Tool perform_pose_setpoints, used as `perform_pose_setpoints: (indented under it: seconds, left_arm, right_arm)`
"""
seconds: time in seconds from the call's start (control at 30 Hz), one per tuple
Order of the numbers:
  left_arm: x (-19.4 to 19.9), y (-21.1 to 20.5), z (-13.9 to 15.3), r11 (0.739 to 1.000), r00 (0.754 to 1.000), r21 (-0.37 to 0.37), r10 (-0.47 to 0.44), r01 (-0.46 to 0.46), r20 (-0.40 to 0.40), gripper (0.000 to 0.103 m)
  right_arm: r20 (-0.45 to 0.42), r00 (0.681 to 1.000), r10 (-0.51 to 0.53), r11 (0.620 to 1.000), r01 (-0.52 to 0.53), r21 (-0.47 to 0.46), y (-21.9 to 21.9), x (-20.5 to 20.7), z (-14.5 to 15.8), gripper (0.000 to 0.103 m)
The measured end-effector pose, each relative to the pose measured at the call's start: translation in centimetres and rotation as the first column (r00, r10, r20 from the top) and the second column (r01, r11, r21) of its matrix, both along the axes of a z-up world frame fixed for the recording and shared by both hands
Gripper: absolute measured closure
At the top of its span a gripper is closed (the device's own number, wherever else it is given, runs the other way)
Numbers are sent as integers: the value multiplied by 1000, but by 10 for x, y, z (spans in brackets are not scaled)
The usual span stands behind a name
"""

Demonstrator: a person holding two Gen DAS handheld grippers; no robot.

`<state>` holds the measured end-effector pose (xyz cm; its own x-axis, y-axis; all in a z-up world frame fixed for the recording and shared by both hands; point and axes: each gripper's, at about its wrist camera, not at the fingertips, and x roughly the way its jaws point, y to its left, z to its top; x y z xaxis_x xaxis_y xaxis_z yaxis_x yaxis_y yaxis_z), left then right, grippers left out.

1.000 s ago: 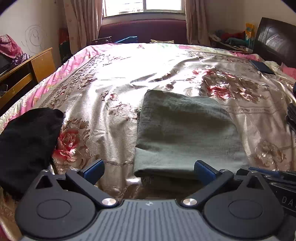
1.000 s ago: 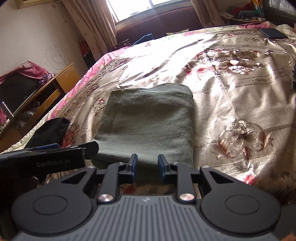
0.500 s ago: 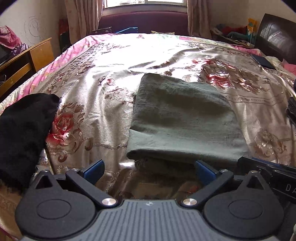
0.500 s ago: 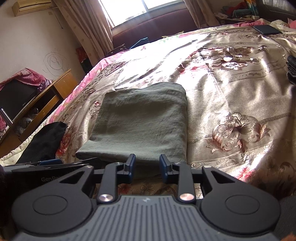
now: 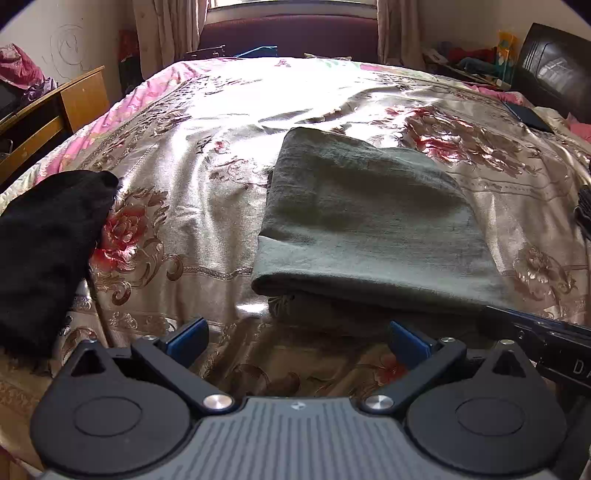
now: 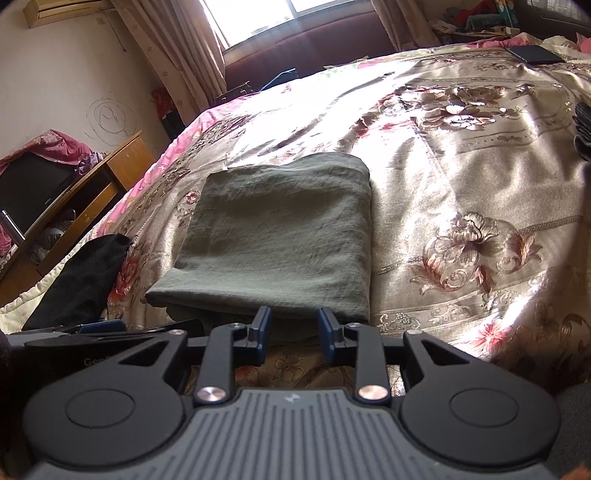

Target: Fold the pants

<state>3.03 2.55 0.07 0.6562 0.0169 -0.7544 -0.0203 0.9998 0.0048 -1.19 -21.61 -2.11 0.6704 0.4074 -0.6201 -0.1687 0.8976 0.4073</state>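
The olive-green pants (image 5: 369, 221) lie folded into a flat rectangle on the floral bedspread (image 5: 207, 147); they also show in the right wrist view (image 6: 280, 236). My left gripper (image 5: 297, 338) is wide open and empty, just short of the pants' near folded edge. My right gripper (image 6: 293, 328) is open with a narrow gap, empty, its fingertips (image 6: 263, 320) at the near edge of the pants without holding them. The right gripper's body (image 5: 546, 339) shows at the left view's right edge.
A black garment (image 5: 48, 251) lies at the bed's left edge, also in the right wrist view (image 6: 81, 280). A wooden desk (image 6: 110, 173) stands left of the bed. A dark flat object (image 6: 532, 53) and dark clothing (image 6: 583, 129) lie far right. A sofa (image 5: 291, 35) is under the window.
Both grippers have drawn back and risen slightly from the folded pants. The right gripper's jaws have opened a little wider. The pants have not moved.
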Motion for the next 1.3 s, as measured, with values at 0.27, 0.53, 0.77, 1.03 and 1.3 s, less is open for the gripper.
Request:
perform_pose_setpoints:
  seconds: [0.27,0.53,0.77,1.03,1.3]
  left_arm:
    - [-3,-3,-1,1000,1000,9,-16,16,8,0]
    - [-3,-1,1,1000,1000,3,-18,18,9,0]
    - [0,-2,-3,1000,999,-11,-28,28,-33,0]
    - [0,2,-4,1000,1000,-29,-7,6,-28,0]
    - [1,0,-6,1000,999,-16,-7,7,-35,0]
  right_arm:
    - [-16,1000,16,1000,-16,-21,4,-1,-3,73]
    - [-14,1000,21,1000,-21,-21,6,-2,-4,72]
    - [-15,1000,25,999,-26,-22,6,0,-5,72]
    - [-27,999,17,1000,-18,-14,5,2,-7,72]
    - [-37,999,12,1000,-12,-6,3,4,-10,70]
